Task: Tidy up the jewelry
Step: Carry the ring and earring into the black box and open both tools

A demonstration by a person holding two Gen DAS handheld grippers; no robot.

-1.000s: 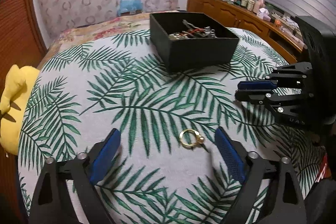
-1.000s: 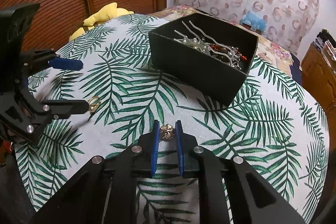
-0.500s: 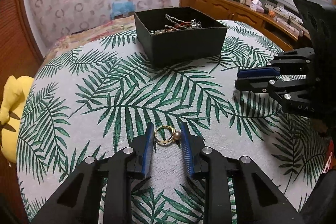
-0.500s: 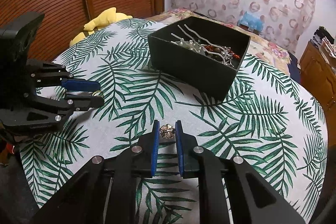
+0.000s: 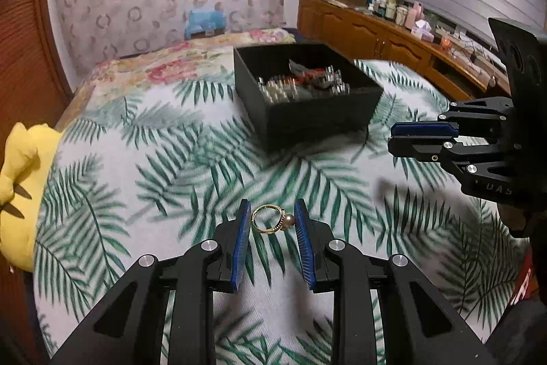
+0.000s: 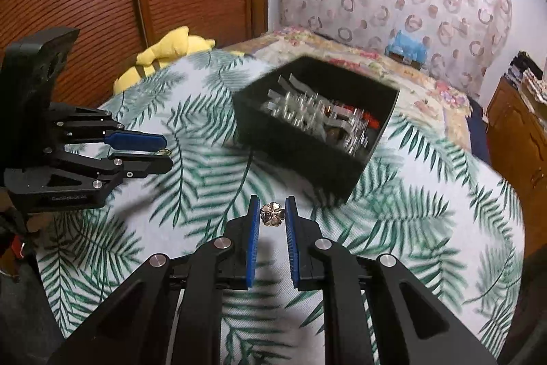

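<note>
Left gripper point(image 5: 272, 218): level above the leaf-print cloth point(image 5: 143, 166), pads closed on a gold ring point(image 5: 270, 219) with a pearl. Right gripper point(image 6: 272, 214): level, pads clamped on a small flower charm point(image 6: 272, 213). Black box point(image 5: 307, 91) of hairpins: ahead of both grippers. Change: half a second ago the left pads only flanked the ring on the cloth; both grippers have neared the box.

Two wrist fisheyes, low over tablecloth point(image 5: 102, 180), sharing black box point(image 6: 307, 159)
</note>
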